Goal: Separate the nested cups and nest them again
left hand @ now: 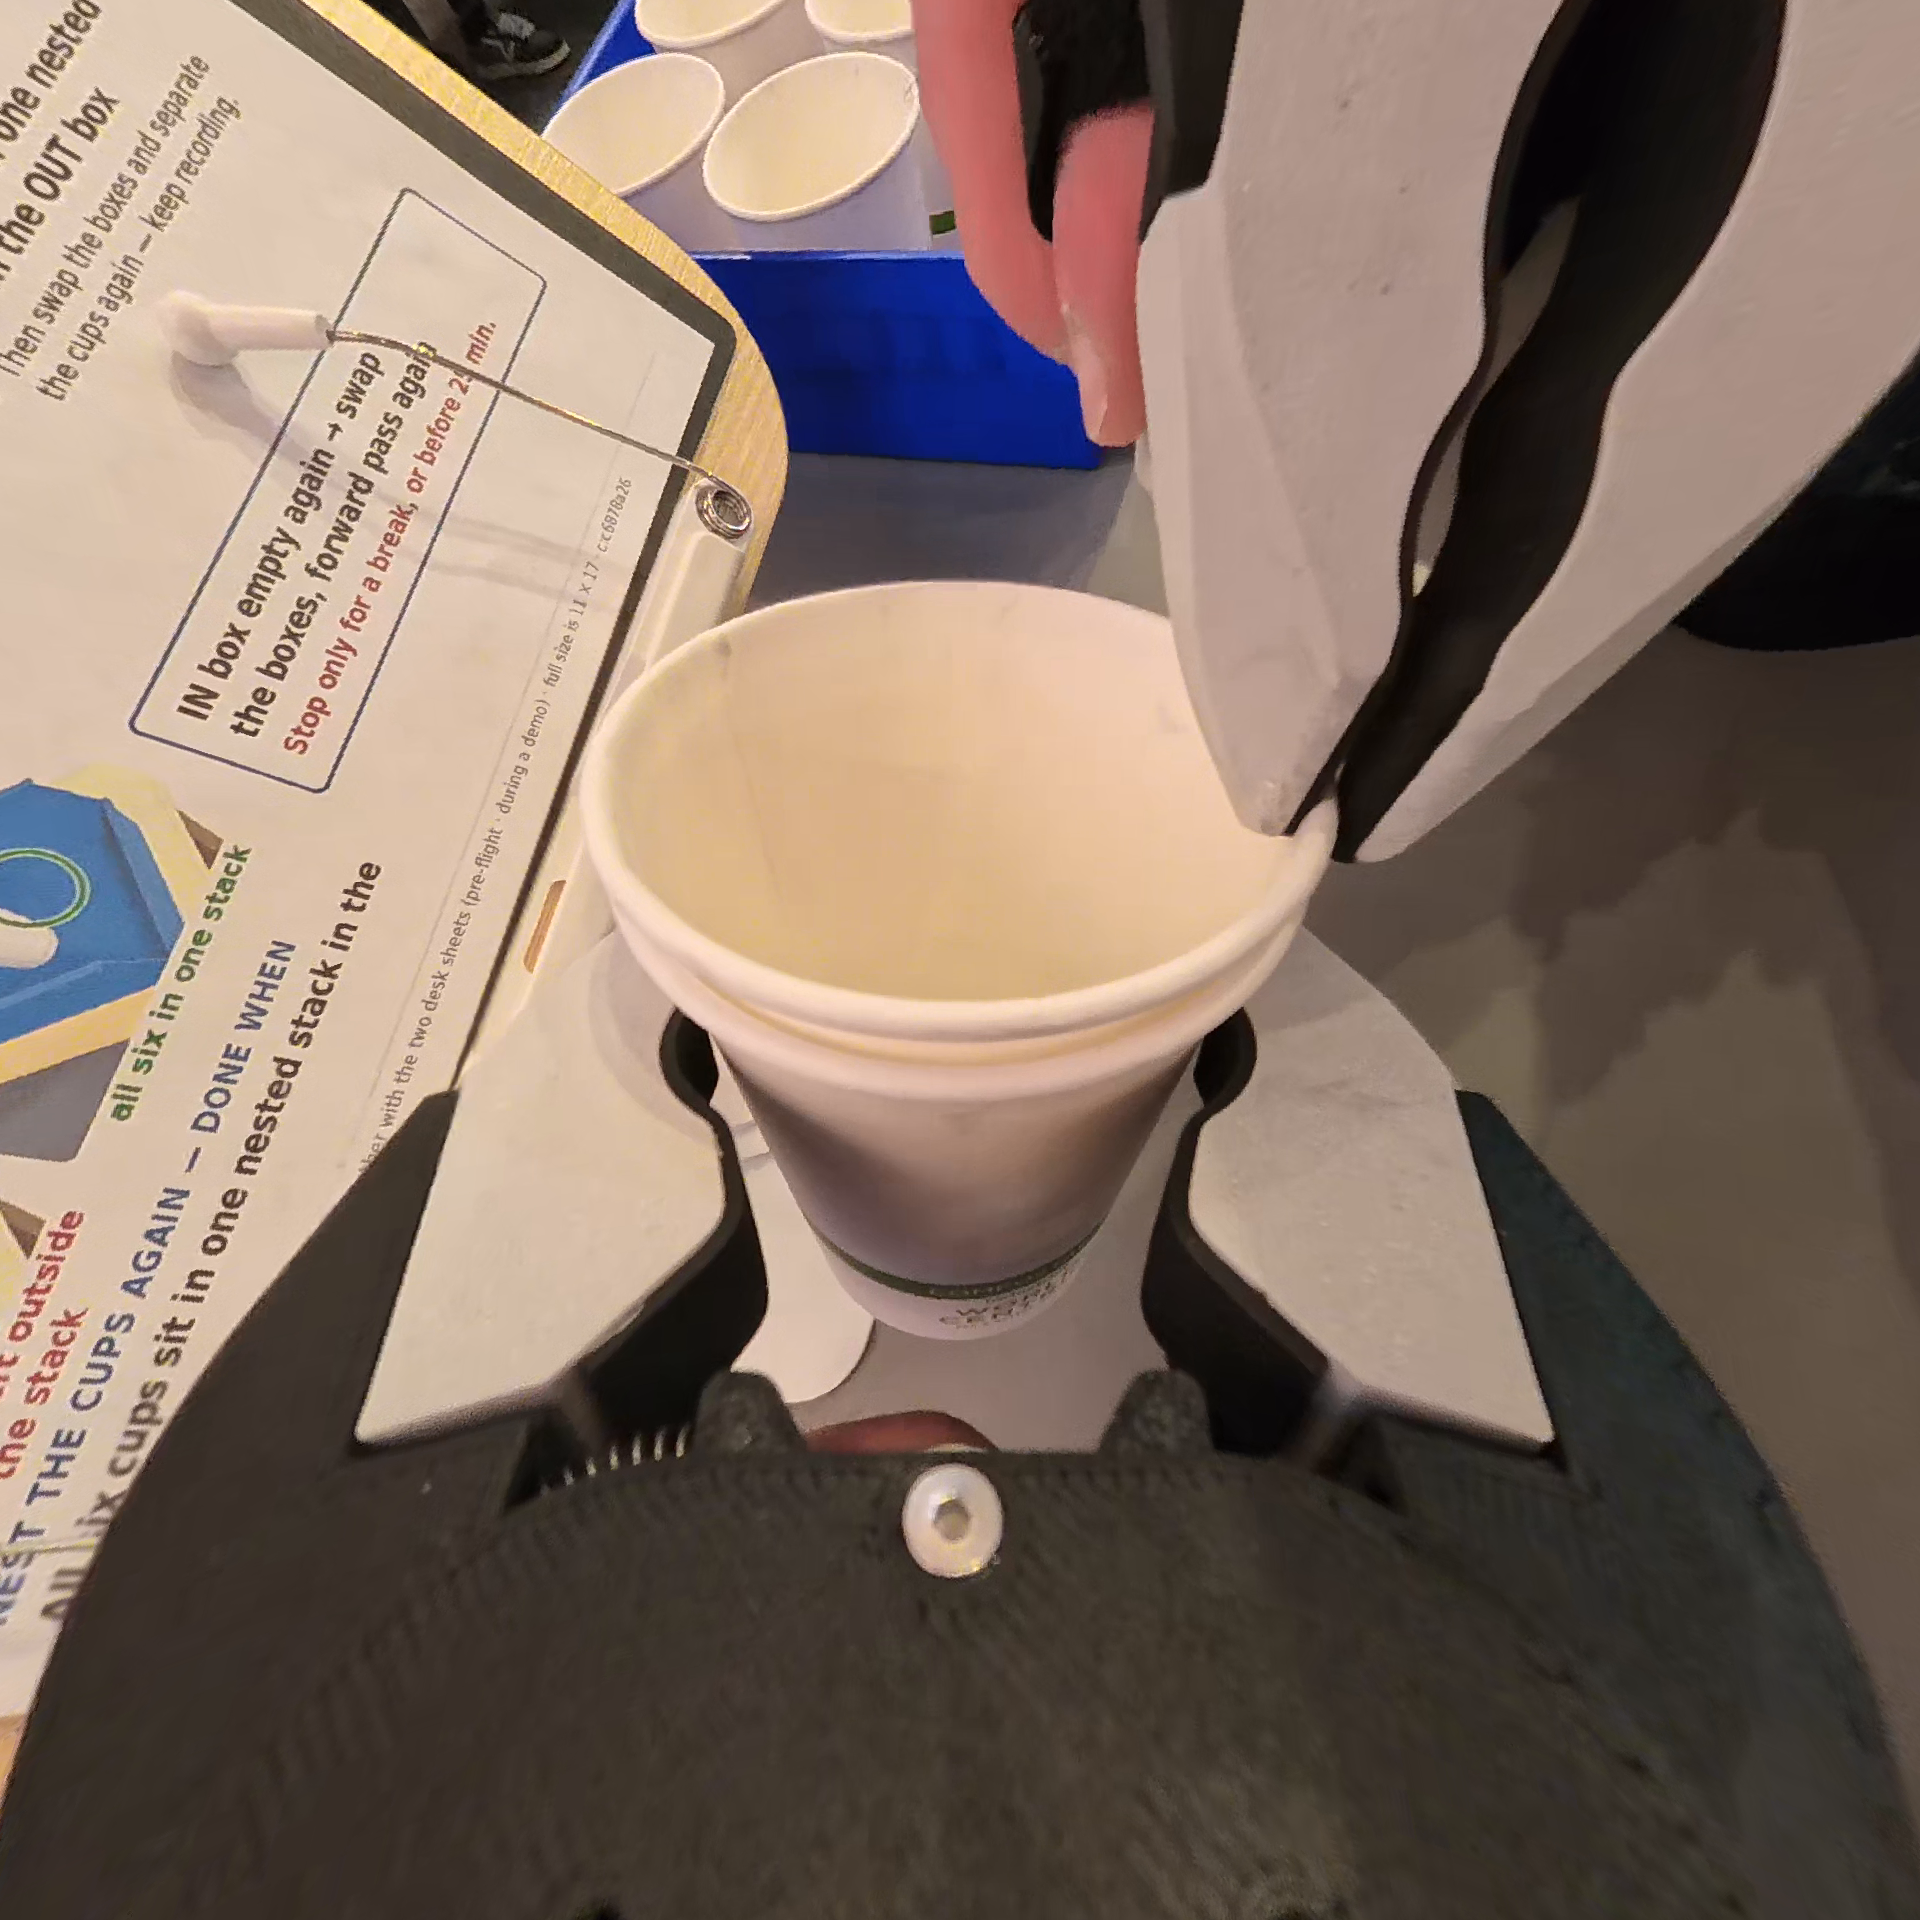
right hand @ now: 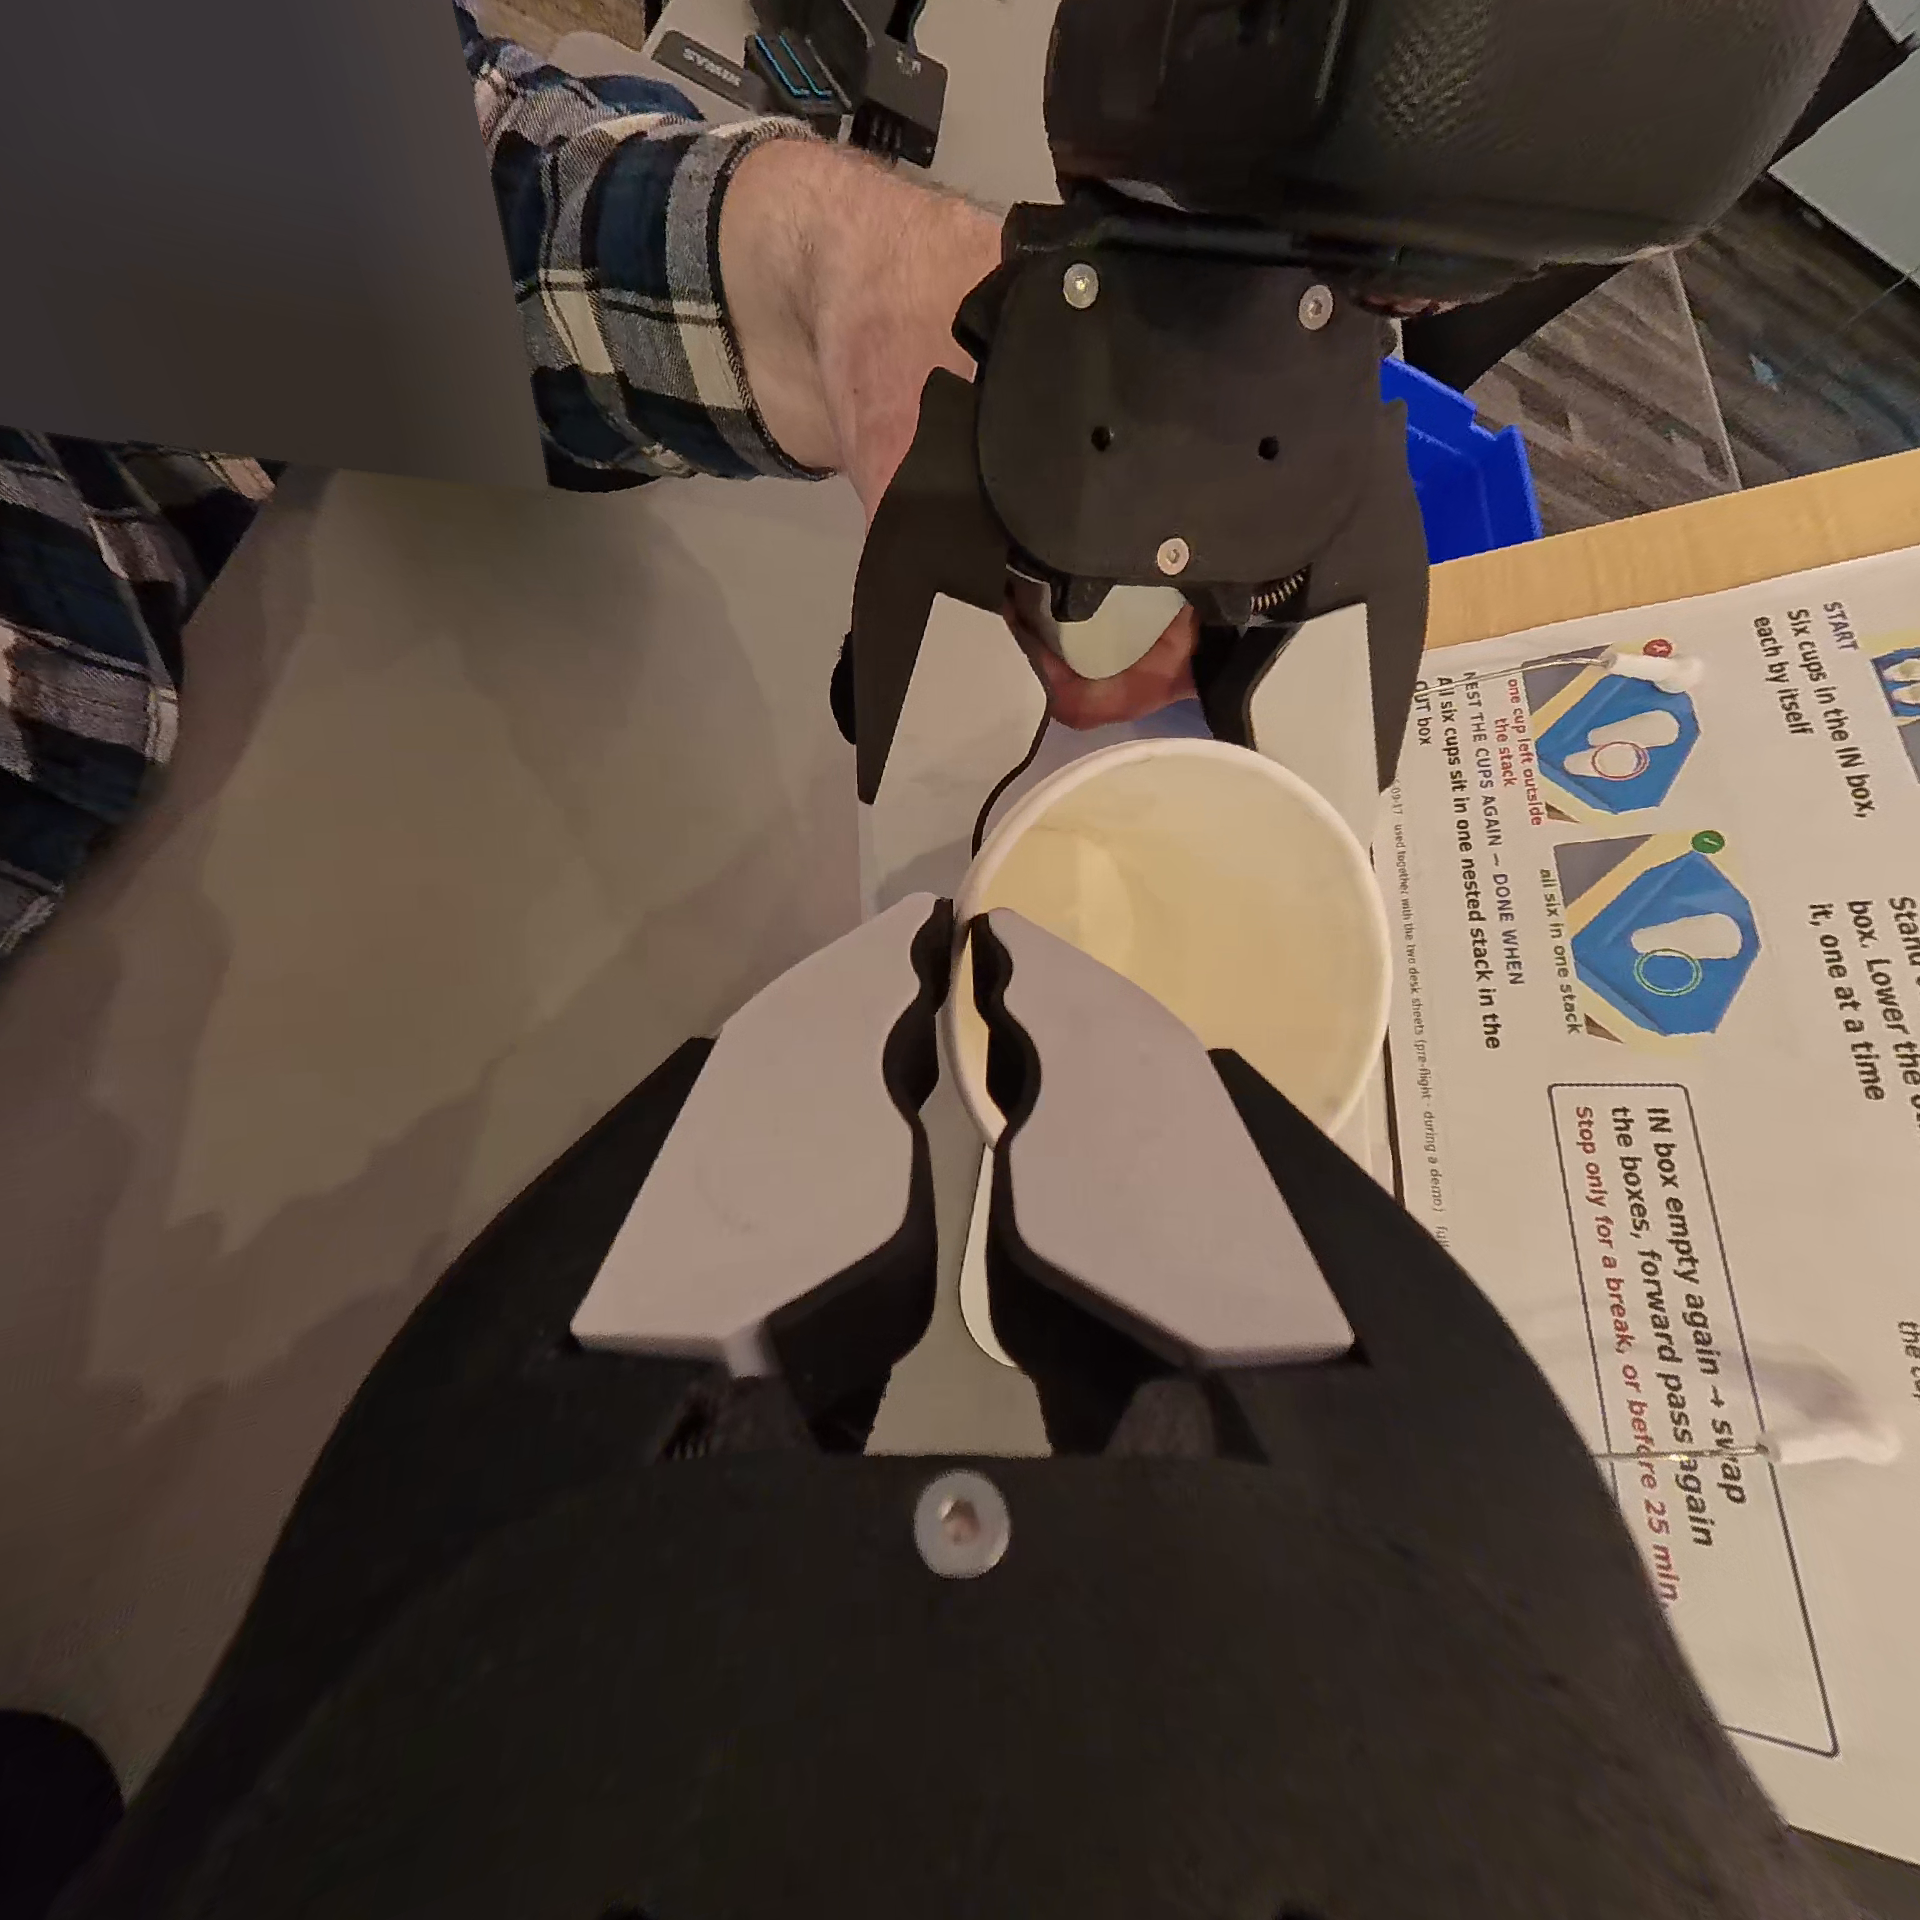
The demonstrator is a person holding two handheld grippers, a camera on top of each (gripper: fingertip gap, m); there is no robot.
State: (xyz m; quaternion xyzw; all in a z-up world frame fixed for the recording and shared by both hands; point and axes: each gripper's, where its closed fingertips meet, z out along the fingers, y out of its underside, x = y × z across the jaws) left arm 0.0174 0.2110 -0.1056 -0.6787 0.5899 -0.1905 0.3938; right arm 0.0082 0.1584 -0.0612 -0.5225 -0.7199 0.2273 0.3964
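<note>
Presently, nearest the left wrist camera, the left gripper (left hand: 951, 1049) stands wide, its two fingers flanking the stack of nested cups (left hand: 951, 1164) just below the rims. Each dark notch sits against the cup wall on its own side, but whether the pads press or the taper merely rests in them cannot be told; judged a cradle rather than a clamp.

The stack is upright, long axis vertical, mouth up, base hanging above the grey table (left hand: 1558, 1039). At least two rolled rims show, one sitting slightly proud of the other.

The right gripper (right hand: 961, 940) comes in from above and from the stack's right as the left camera sees it. Its jaws are closed on the rim of the top cup (right hand: 1174, 935): one finger inside the mouth, one outside, paper wall pinched between the dark pads.

The relation that matters: the pinch is on the uppermost rim only, and the stack axis runs straight down from it. Judgement: separation calls for a pull up along that axis while the left fingers hold the lower cup back.

Farther off, a blue bin (left hand: 894, 343) holds single white cups, upright. A laminated instruction sheet (left hand: 312, 520) on a wooden board lies to the left.

Hidden: total cup count in the stack, the lower cup's interior, and the left pads' contact faces.
</note>
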